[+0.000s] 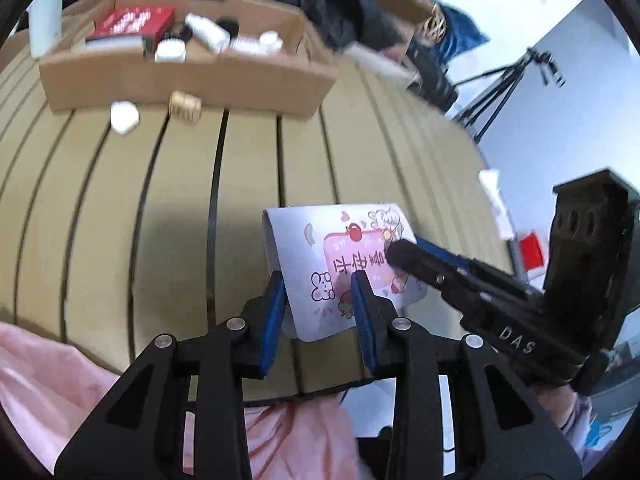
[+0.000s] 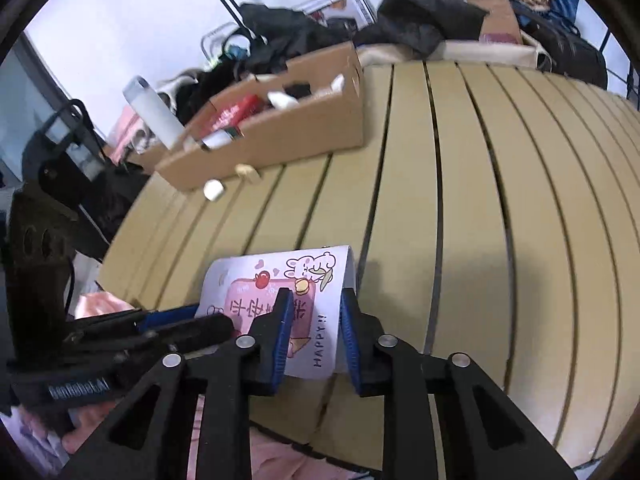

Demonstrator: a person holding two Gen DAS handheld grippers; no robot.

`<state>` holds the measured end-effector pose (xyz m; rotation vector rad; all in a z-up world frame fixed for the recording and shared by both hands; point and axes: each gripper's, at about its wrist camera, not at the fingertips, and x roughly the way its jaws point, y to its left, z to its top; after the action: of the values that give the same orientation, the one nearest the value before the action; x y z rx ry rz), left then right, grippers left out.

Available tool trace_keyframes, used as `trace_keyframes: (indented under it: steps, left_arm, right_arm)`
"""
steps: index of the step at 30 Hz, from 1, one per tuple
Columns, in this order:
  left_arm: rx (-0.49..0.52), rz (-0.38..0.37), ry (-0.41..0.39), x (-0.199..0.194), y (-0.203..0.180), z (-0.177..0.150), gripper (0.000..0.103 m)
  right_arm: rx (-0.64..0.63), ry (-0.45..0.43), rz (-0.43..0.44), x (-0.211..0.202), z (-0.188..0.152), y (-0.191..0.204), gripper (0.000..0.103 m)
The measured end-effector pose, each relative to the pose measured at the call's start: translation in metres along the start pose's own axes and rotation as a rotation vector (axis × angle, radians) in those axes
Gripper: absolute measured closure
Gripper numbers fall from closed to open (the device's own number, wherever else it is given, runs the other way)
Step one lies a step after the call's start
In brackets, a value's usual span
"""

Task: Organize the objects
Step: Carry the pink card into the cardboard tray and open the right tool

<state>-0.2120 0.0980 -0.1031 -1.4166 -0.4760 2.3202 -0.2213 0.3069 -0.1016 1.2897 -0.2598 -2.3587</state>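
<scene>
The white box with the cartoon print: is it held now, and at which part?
Yes. The left gripper clamps one end of the white box, and the right gripper clamps its opposite end.

White walls (image 2: 120,20); slatted tan table (image 1: 180,200); black tripod (image 1: 504,92) beyond it.

brightness: both views well lit, even daylight-like light
source: cannot tell exactly; pale wall (image 2: 120,32) at upper left of the right wrist view is washed out
shadows: soft dark patch on the slatted table (image 1: 180,208) left of centre; another at centre right of the right wrist view
blur: cardboard box (image 1: 180,76) and clutter at top smeared
sharpest: lower centre, near the fingers
distortion: strong fisheye; slats bow, black corners
</scene>
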Motion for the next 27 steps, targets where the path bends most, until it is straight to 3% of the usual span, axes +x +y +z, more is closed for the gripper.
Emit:
trace_keyframes:
  steps: [3, 7, 11, 14, 20, 23, 27]
  left_arm:
    - [0.027, 0.013, -0.058, -0.021, -0.006, 0.032, 0.074]
    - [0.074, 0.022, -0.134, -0.042, -0.015, 0.101, 0.074]
    - [0.047, 0.066, -0.143, -0.04, -0.006, 0.173, 0.074]
    - [0.035, 0.072, -0.126, -0.023, 0.01, 0.204, 0.074]
    - [-0.02, 0.086, -0.028, 0.044, 0.051, 0.219, 0.074]
    - [-0.07, 0.06, 0.034, 0.081, 0.075, 0.217, 0.074]
    - [-0.103, 0.082, 0.1, 0.116, 0.092, 0.212, 0.074]
  right_arm:
    - [-0.042, -0.045, 0.016, -0.017, 0.029, 0.015, 0.078]
    - [-0.1, -0.116, 0.013, -0.028, 0.091, 0.038, 0.078]
    - [-0.08, -0.131, 0.064, -0.014, 0.159, 0.043, 0.078]
    - [-0.045, -0.103, 0.098, 0.014, 0.198, 0.037, 0.078]
    - [-0.06, 0.0, 0.0, 0.087, 0.218, 0.024, 0.078]
    - [-0.087, 0.057, -0.085, 0.126, 0.211, 0.015, 0.078]
    - [-0.148, 0.124, -0.168, 0.161, 0.199, 0.011, 0.078]
